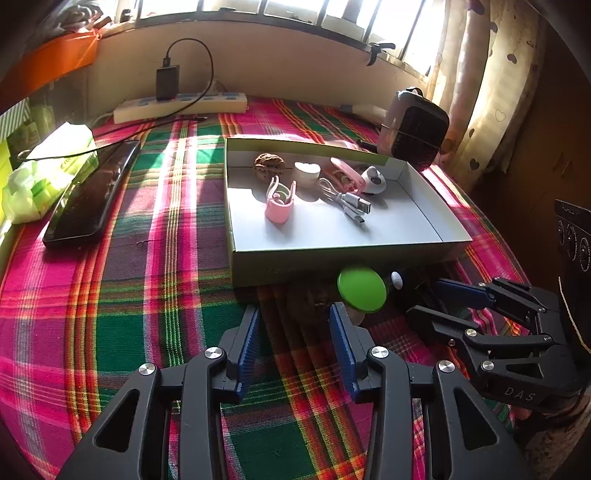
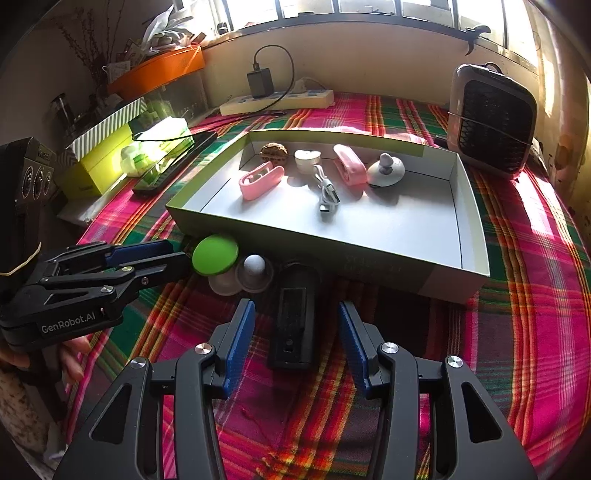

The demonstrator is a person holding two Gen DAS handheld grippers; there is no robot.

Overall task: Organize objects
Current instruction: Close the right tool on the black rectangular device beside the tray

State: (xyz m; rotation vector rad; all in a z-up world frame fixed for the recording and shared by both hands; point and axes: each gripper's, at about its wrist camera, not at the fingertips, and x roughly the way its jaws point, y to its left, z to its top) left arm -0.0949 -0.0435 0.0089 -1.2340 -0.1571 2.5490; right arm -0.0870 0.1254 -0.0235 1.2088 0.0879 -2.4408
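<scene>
Right gripper (image 2: 297, 343): jaws wide, empty, straddling black rectangular device (image 2: 293, 326); advise lowering squarely, closing on long sides. Left gripper (image 1: 293, 343): open, empty, beside green-capped suction knob (image 1: 361, 290)

Black device (image 2: 293, 321) lower end between right tool's fingers, top shadowed, box (image 2: 388, 258) lettering unreadable

- Strong daylight enters through the window (image 1: 280, 11) behind the box (image 1: 448, 245), blowing the panes out to white.
- Sunlit bands cross the plaid cloth (image 2: 517, 295) left and right of the box.
- Things inside the box throw short shadows towards its near wall.
- Fisheye bending curves the edges; corners fall black.
- Focus is sharp throughout.
</scene>
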